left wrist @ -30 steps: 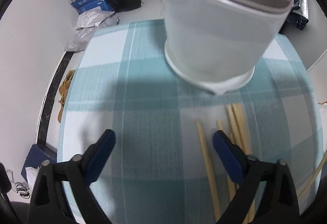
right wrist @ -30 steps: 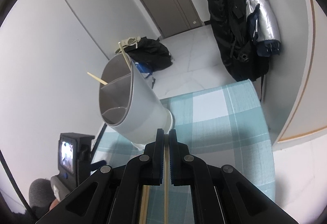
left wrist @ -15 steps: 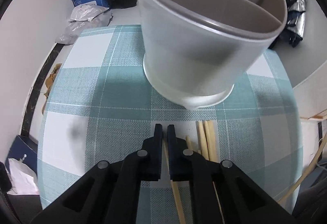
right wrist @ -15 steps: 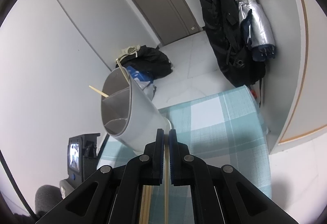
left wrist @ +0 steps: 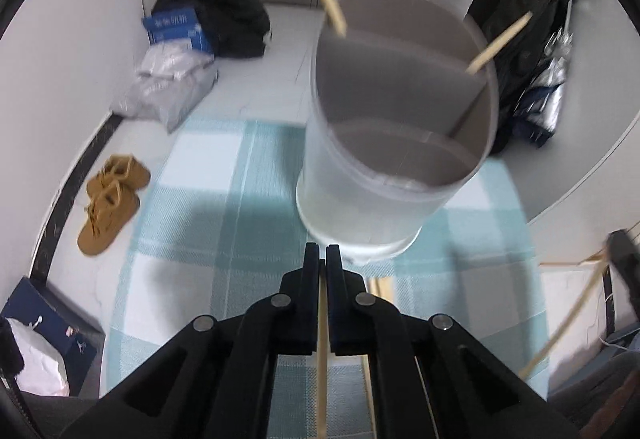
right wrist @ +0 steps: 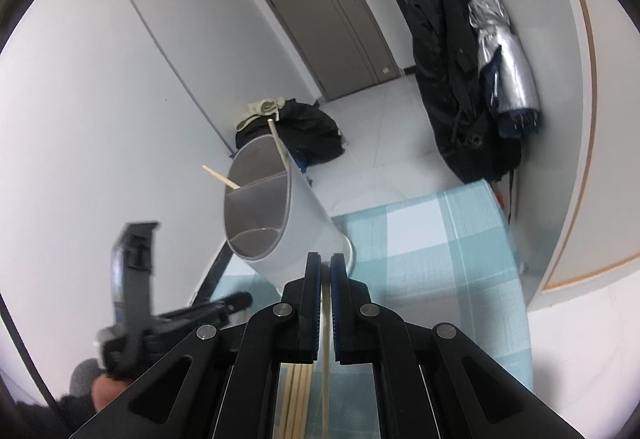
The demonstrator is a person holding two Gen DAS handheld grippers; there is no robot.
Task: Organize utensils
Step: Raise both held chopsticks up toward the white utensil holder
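Between your left tongs (left wrist: 322,259), a pale wooden chopstick (left wrist: 322,351) is now clamped; a second ago these tongs were spread wide over the teal checked table (left wrist: 200,223). They have lifted and now face the grey divided plastic utensil holder (left wrist: 384,175), which already holds two chopsticks. Your right tongs (right wrist: 326,271) remain closed on another wooden chopstick (right wrist: 326,371), with loose ones lying beneath. Both sticks look ready to drop in.

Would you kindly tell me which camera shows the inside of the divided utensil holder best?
The left wrist view: it looks down into the utensil holder, showing its dividers and two chopsticks inside. The right wrist view shows the holder smaller, from the side, with the opening foreshortened.
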